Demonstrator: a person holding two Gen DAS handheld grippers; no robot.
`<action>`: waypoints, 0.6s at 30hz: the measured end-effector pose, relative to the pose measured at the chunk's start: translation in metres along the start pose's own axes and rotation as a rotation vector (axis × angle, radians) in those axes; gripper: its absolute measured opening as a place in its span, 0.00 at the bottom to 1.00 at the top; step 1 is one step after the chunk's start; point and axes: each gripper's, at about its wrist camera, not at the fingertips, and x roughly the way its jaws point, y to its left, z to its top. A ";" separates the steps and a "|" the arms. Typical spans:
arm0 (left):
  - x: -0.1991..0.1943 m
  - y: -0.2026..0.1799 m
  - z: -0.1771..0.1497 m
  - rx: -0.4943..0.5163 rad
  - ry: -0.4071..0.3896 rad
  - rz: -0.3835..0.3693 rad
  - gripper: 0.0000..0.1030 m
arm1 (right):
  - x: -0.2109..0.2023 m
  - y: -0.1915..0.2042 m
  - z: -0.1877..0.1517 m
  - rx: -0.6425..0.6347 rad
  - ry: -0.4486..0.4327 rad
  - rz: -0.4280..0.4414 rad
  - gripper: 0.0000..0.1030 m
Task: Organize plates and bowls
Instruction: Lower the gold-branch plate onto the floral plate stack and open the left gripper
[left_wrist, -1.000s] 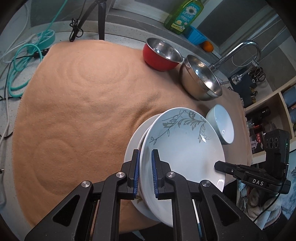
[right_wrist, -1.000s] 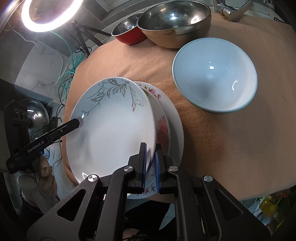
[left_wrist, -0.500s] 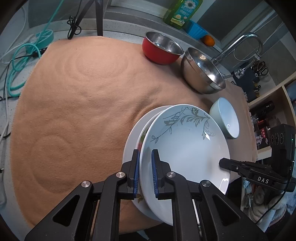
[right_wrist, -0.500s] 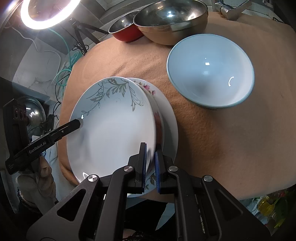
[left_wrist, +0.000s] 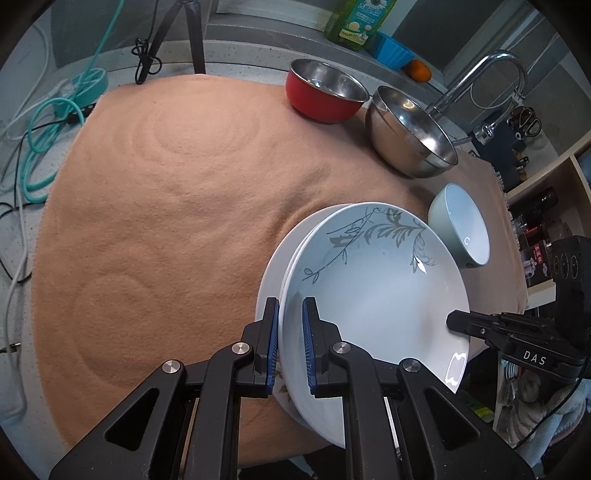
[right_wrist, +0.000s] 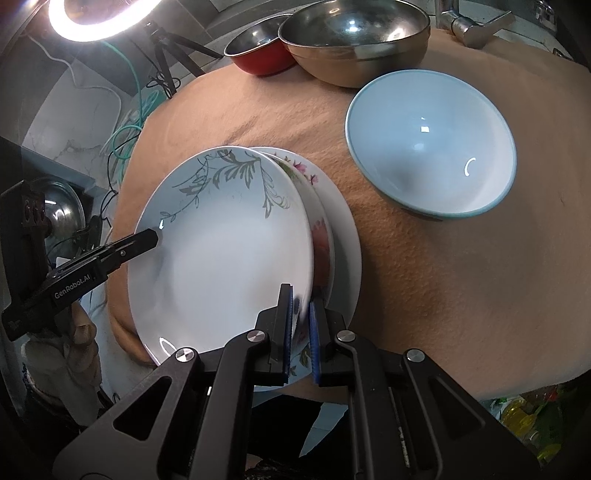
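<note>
— What have I got hold of?

— I have the leaf-pattern plate (left_wrist: 373, 291), glossy white china with grey sprigs along its far rim. It's tilted up on its left edge over a flower-pattern plate (right_wrist: 321, 236) and a plain white plate (right_wrist: 349, 243) lying on the tan cloth (left_wrist: 166, 221), near the front edge.

— And my fingers?

— My left gripper (left_wrist: 290, 341) has its blue-padded fingers nearly closed, pinching the near rim. My right gripper (right_wrist: 302, 332) is also narrowed onto the rim on the opposite side; from the left camera its tip sits on the plate's right edge.

— Any writing?

— "DAS" on the right gripper seen from the left camera, "GenRobot.AI" on the left gripper in the right one. The green bottle (left_wrist: 360, 18) at the back has a label I can't read.

— What surrounds it?

— Just beside the plates, a round pale-blue bowl (right_wrist: 430, 147), upright. Farther back a big steel bowl (left_wrist: 410, 136) and a red bowl (left_wrist: 325, 90) with a steel inside, close together. A curved chrome tap (left_wrist: 480, 77) stands behind them.
</note>
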 end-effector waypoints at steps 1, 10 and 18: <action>0.000 0.000 0.000 0.004 0.002 0.003 0.10 | 0.000 0.000 0.001 0.000 0.002 -0.002 0.08; 0.002 -0.002 0.001 0.010 0.006 0.010 0.10 | 0.000 0.004 0.001 -0.019 0.007 -0.023 0.08; 0.003 -0.001 0.003 0.012 0.016 0.008 0.10 | 0.000 0.000 0.004 -0.003 0.025 0.003 0.09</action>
